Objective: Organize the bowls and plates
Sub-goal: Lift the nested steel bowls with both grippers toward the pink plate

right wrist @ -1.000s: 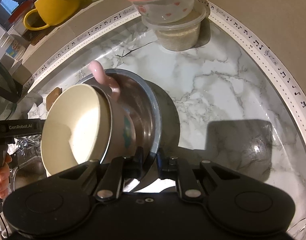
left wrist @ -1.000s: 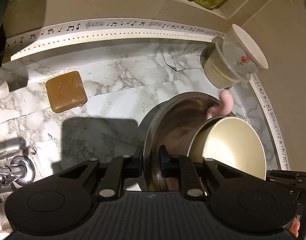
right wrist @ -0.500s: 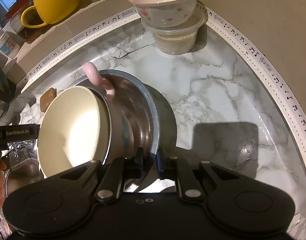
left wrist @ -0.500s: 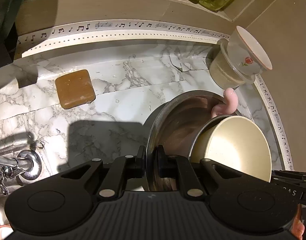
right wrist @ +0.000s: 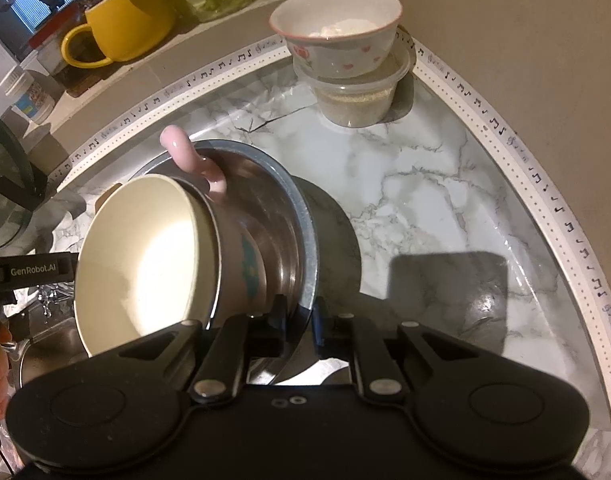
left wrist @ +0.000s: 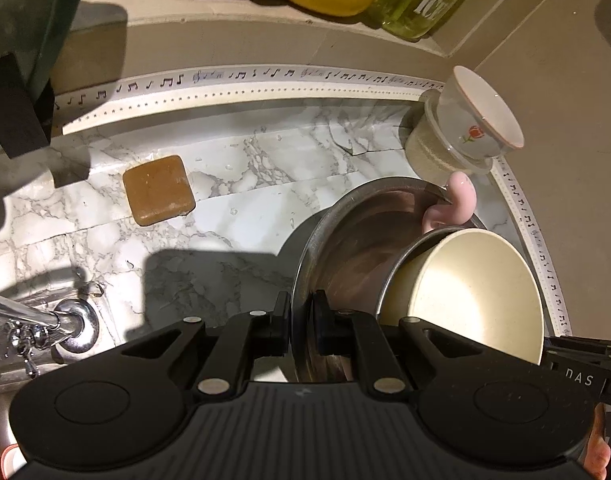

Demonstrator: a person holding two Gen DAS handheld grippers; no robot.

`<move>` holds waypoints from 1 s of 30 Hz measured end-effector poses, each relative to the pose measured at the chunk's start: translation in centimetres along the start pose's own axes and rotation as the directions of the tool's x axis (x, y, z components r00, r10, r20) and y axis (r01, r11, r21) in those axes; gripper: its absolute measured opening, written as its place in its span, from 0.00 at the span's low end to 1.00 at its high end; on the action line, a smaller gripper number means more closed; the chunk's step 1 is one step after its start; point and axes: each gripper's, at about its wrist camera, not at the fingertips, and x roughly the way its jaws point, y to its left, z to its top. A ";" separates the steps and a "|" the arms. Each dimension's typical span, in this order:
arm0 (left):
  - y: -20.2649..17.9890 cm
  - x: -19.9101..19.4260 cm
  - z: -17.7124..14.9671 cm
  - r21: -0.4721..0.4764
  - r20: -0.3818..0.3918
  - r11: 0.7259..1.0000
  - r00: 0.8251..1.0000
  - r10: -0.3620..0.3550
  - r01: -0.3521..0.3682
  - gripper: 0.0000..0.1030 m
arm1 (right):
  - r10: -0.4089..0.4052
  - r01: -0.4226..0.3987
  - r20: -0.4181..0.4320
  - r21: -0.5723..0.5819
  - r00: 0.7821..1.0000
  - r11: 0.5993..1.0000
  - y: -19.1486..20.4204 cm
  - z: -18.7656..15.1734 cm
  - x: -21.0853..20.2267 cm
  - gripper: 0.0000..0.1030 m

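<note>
Both my tongs, left [left wrist: 301, 320] and right [right wrist: 295, 322], are pinched narrow on the steel bowl [right wrist: 281, 216] rim, pink-handled cup [right wrist: 145, 256] tipped inside. Carrying step; next it needs setting level on the bench [right wrist: 425, 184] near the back corner.

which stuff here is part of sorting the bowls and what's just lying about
In the job:
round steel bowl
cream cup with pink handle
left hand-held gripper
right hand-held gripper

Lying about:
brown square soap bar
yellow ceramic mug
chrome tap
</note>
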 end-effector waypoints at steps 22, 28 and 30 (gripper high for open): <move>-4.8 -7.1 -1.5 0.106 0.004 0.994 1.000 -0.007 0.006 0.10 | -0.041 0.042 0.055 -0.017 0.998 0.999 -0.8 -2.9 -8.0 0.13; -6.1 -7.6 -3.3 0.136 -0.024 0.990 1.000 -0.016 0.019 0.09 | -0.062 0.063 0.055 -0.001 0.997 0.998 -1.5 -4.6 -9.6 0.13; -6.6 -7.7 -3.7 0.147 -0.036 0.989 0.999 -0.016 0.021 0.09 | -0.066 0.066 0.047 0.009 0.997 0.998 -1.8 -5.3 -10.0 0.13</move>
